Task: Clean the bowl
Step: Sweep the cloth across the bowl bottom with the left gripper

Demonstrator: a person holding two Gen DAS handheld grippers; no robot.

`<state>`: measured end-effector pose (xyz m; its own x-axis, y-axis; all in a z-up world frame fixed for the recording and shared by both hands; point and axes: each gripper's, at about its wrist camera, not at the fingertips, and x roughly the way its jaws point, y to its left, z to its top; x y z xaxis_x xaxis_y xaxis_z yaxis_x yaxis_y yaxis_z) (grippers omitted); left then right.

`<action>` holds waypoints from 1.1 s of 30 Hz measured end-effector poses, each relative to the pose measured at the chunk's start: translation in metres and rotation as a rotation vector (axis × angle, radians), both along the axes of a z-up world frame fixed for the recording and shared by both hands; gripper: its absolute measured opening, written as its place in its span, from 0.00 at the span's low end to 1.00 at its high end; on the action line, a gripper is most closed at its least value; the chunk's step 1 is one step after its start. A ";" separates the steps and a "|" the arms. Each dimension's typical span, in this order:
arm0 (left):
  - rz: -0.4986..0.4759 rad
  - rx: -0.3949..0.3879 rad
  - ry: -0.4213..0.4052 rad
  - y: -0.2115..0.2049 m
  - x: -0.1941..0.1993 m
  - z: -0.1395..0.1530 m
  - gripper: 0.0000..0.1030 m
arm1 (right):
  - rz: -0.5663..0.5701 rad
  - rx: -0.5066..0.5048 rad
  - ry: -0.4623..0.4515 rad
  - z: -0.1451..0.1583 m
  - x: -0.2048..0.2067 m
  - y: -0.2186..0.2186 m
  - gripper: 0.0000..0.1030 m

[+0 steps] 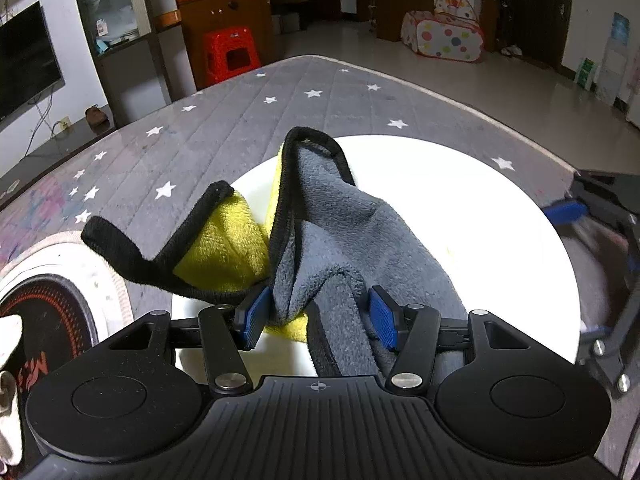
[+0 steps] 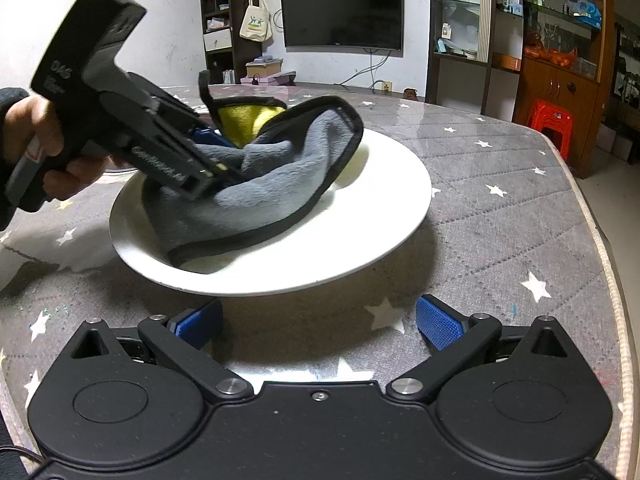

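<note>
Our matte black grippers with blue ribbed pads

Our left gripper [image 1: 316, 316] and right gripper [image 2: 320, 320] share round black housings, silver pivot screws and ridged bodies; our bare left hand [image 2: 44, 140] shows a dark sleeve, and the casing carries pale lettering.

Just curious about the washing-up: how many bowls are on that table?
1. The white bowl sits mid-table on the starry cover, with the cloth in it. Others may lie out of view.
</note>
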<state>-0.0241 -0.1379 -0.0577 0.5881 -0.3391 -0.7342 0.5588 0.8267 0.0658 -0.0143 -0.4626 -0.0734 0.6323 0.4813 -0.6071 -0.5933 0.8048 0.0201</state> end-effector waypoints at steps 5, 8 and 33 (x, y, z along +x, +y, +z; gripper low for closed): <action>-0.019 0.012 0.012 0.002 -0.011 0.001 0.54 | 0.000 0.000 0.000 0.000 0.000 0.000 1.00; -0.036 0.015 0.024 0.001 -0.015 0.002 0.54 | 0.000 0.000 0.000 0.000 0.001 -0.001 1.00; -0.143 -0.039 0.045 -0.052 -0.015 -0.003 0.59 | 0.000 0.005 0.002 0.001 -0.001 0.000 1.00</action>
